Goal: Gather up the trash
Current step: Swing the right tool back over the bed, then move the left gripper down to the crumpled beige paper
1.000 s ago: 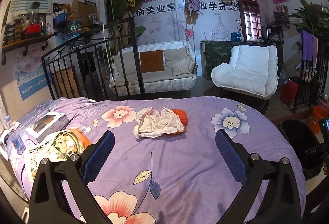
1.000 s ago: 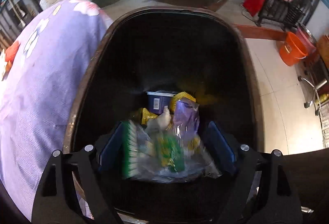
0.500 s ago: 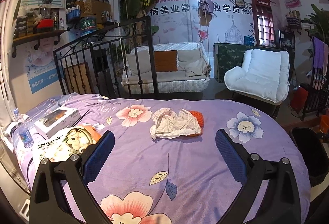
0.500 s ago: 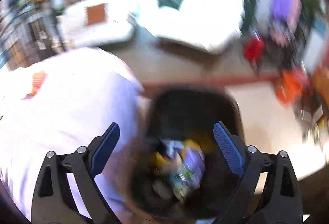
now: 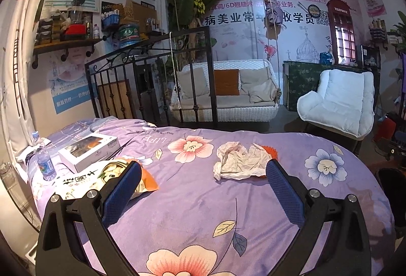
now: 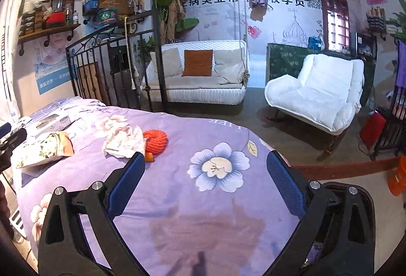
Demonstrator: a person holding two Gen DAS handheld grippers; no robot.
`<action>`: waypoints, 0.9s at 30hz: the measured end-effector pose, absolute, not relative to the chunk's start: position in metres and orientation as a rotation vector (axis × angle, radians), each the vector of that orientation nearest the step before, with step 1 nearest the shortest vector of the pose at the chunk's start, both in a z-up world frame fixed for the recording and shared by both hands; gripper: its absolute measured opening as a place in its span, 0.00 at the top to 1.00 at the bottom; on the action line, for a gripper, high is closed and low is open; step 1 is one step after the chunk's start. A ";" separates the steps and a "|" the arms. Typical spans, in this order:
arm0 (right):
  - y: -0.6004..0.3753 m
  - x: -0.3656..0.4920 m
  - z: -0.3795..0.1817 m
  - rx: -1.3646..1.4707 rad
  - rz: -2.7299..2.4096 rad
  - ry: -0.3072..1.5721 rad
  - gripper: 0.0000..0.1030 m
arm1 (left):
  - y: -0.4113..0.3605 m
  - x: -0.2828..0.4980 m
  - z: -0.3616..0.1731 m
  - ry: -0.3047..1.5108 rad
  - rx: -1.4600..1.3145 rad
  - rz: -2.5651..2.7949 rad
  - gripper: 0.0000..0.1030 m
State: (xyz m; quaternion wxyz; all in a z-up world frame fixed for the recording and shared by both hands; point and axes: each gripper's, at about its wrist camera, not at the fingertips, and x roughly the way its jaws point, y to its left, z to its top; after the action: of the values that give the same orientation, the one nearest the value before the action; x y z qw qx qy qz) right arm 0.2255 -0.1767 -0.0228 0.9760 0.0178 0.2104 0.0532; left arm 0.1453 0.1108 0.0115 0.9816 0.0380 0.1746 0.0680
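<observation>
Both grippers w/ jaws spread wide, nothing between them: left gripper [image 5: 203,174] and right gripper [image 6: 205,169] over purple floral cloth [image 6: 177,200]. Black bin [image 6: 365,200] just beside right one. Farther: crumpled paper [image 5: 238,162] touching orange net [image 6: 155,141], snack bag [image 6: 45,146] left.

- The purple flowered tabletop [image 5: 192,212] lies bare in front of the left gripper [image 5: 203,189], whose fingers [image 5: 121,189] stand wide apart with nothing between them.
- Ahead, the crumpled paper [image 5: 238,162] and orange mesh ball [image 6: 155,141] sit mid-table, touching each other.
- On the left, a snack bag [image 5: 83,179], white box [image 5: 88,149] and water bottle [image 5: 44,162] crowd the edge.
- The right gripper [image 6: 205,174] hangs wide open over bare cloth around the blue flower.
- The black bin [image 6: 365,202] stands just beside the table's right edge.
- An iron railing [image 5: 152,88] blocks the far side.
</observation>
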 end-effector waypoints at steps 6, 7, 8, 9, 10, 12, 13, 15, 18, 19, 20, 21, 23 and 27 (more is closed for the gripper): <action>-0.156 0.209 -0.022 0.019 0.107 0.391 0.07 | 0.108 0.145 0.008 0.369 0.067 0.138 0.05; -0.154 0.207 -0.022 0.014 0.106 0.386 0.07 | 0.108 0.144 0.008 0.370 0.067 0.140 0.05; -0.152 0.204 -0.020 0.014 0.108 0.382 0.06 | 0.108 0.145 0.007 0.372 0.069 0.145 0.05; -0.150 0.203 -0.019 0.016 0.113 0.379 0.06 | 0.109 0.145 0.007 0.374 0.070 0.147 0.05; -0.149 0.202 -0.019 0.012 0.110 0.373 0.06 | 0.108 0.145 0.007 0.372 0.070 0.149 0.05; -0.146 0.200 -0.017 0.007 0.115 0.369 0.05 | 0.109 0.146 0.006 0.376 0.074 0.154 0.05; -0.143 0.200 -0.017 0.005 0.122 0.371 0.05 | 0.110 0.147 0.005 0.378 0.074 0.155 0.05; -0.141 0.200 -0.017 0.003 0.132 0.370 0.05 | 0.112 0.149 0.003 0.383 0.076 0.160 0.05; -0.136 0.203 -0.017 0.004 0.139 0.370 0.05 | 0.115 0.152 0.000 0.399 0.071 0.159 0.05; -0.134 0.204 -0.018 0.002 0.142 0.375 0.05 | 0.116 0.153 -0.001 0.406 0.070 0.158 0.05; -0.132 0.206 -0.018 0.001 0.143 0.377 0.05 | 0.117 0.155 -0.001 0.409 0.065 0.159 0.05; -0.131 0.206 -0.018 0.005 0.145 0.375 0.05 | 0.118 0.156 -0.002 0.413 0.060 0.156 0.05; -0.128 0.208 -0.019 0.001 0.149 0.378 0.05 | 0.120 0.161 -0.003 0.424 0.049 0.148 0.05; -0.125 0.213 -0.024 -0.014 0.147 0.388 0.05 | 0.127 0.184 -0.008 0.452 0.003 0.093 0.05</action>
State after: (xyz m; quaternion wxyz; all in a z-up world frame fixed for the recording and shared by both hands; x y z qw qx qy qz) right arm 0.2129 -0.1248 -0.0238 0.9785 -0.0067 0.1927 0.0730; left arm 0.1839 0.1274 -0.0076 0.9735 0.0014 0.2241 0.0461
